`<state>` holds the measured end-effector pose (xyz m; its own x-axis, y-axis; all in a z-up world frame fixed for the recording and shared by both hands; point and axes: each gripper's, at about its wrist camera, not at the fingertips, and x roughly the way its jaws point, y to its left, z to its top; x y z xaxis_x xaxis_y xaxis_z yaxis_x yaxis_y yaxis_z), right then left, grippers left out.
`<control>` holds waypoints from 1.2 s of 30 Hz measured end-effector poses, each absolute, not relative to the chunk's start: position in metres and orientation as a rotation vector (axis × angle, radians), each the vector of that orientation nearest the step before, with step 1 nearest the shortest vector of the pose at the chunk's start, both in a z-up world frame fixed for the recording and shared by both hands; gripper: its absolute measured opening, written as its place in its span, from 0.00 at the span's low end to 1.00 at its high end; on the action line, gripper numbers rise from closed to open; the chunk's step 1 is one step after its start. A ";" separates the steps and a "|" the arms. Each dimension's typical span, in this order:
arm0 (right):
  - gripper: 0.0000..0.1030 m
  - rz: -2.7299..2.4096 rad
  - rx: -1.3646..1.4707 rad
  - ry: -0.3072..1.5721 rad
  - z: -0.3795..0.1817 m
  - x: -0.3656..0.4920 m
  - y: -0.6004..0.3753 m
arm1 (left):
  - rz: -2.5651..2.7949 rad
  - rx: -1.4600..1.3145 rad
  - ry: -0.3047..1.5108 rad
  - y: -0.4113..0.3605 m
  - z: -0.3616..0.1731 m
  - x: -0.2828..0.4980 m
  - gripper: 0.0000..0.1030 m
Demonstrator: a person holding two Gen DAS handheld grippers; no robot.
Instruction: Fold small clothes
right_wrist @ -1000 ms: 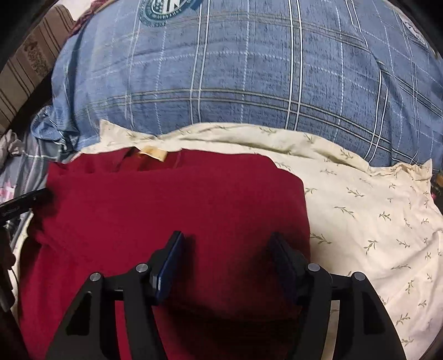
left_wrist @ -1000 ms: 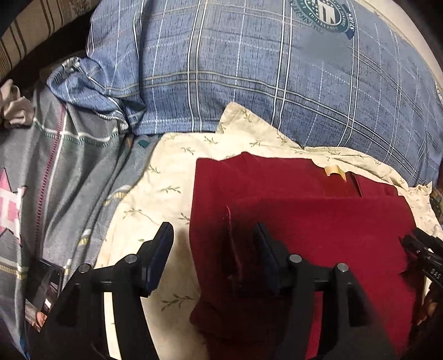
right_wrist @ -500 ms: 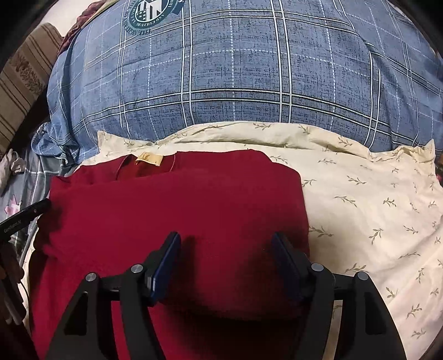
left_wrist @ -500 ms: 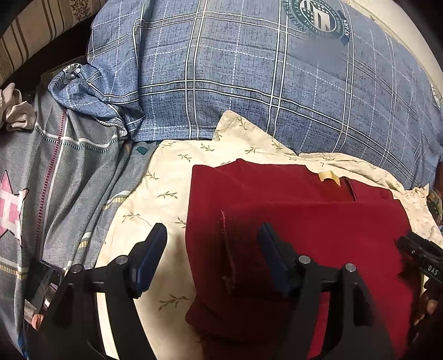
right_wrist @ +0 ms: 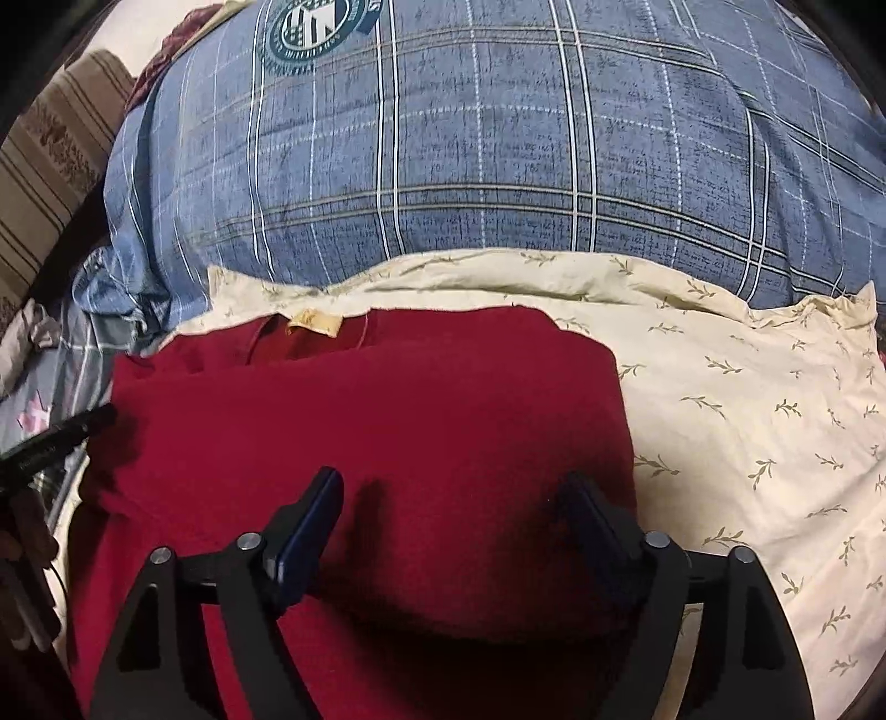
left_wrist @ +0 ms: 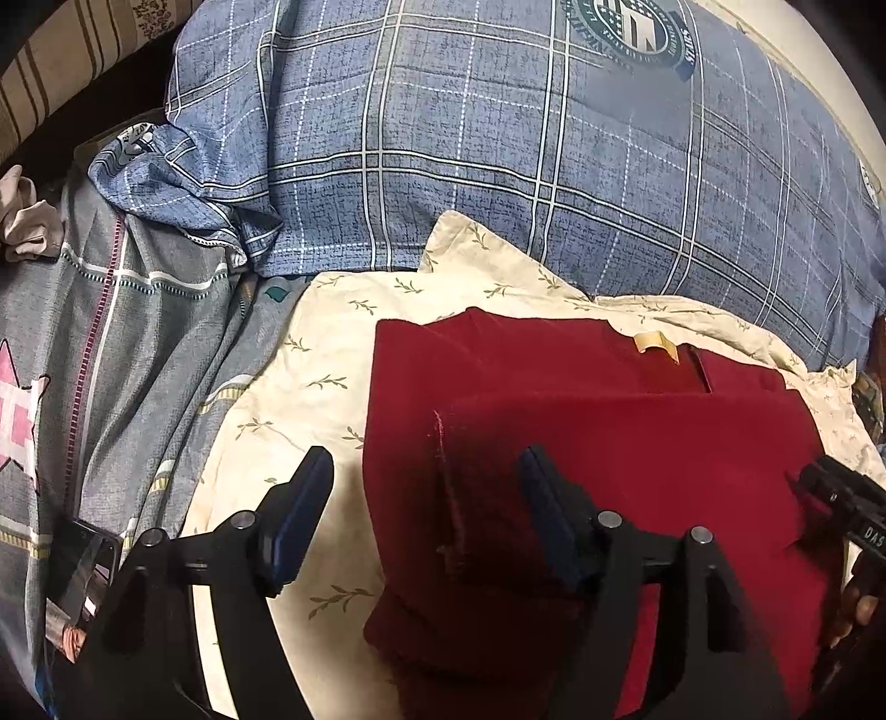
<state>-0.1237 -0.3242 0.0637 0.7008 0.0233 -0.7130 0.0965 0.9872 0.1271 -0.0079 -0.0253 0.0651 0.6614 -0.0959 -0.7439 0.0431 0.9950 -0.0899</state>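
Observation:
A dark red garment [left_wrist: 609, 443] lies folded on a cream leaf-print cloth [left_wrist: 310, 387], its tan neck label [left_wrist: 653, 340] at the far edge. My left gripper [left_wrist: 425, 459] hovers open over the garment's left edge: one finger is above the cream cloth, the other above the red fabric, and nothing is pinched. In the right wrist view the same garment [right_wrist: 387, 421] fills the middle, with its label [right_wrist: 313, 321] at the back. My right gripper [right_wrist: 454, 479] stands over its near right part with the jaws opening and the pads clear of the fabric.
A big blue plaid quilt [left_wrist: 498, 166] bulges behind the cream cloth [right_wrist: 747, 415]. Grey bedding with a pink star [left_wrist: 83, 360] lies to the left, with a phone [left_wrist: 83, 570] on it at the lower left. Striped fabric [left_wrist: 66, 50] runs along the far left.
Both grippers' jaws have spread wider. The red garment lies as it did, and both views have shifted only slightly.

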 end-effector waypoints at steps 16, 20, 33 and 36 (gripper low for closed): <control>0.73 -0.066 0.151 0.802 0.061 -0.123 -0.326 | -0.071 -0.043 0.890 -0.030 0.053 -0.002 0.69; 0.73 -0.073 0.133 0.813 0.058 -0.121 -0.324 | -0.072 -0.042 0.890 -0.030 0.053 -0.001 0.69; 0.74 -0.066 0.147 0.803 0.060 -0.122 -0.325 | -0.067 -0.032 0.879 -0.031 0.057 -0.004 0.69; 0.75 -0.062 0.145 0.802 0.061 -0.124 -0.324 | -0.061 -0.024 0.863 -0.031 0.059 -0.009 0.69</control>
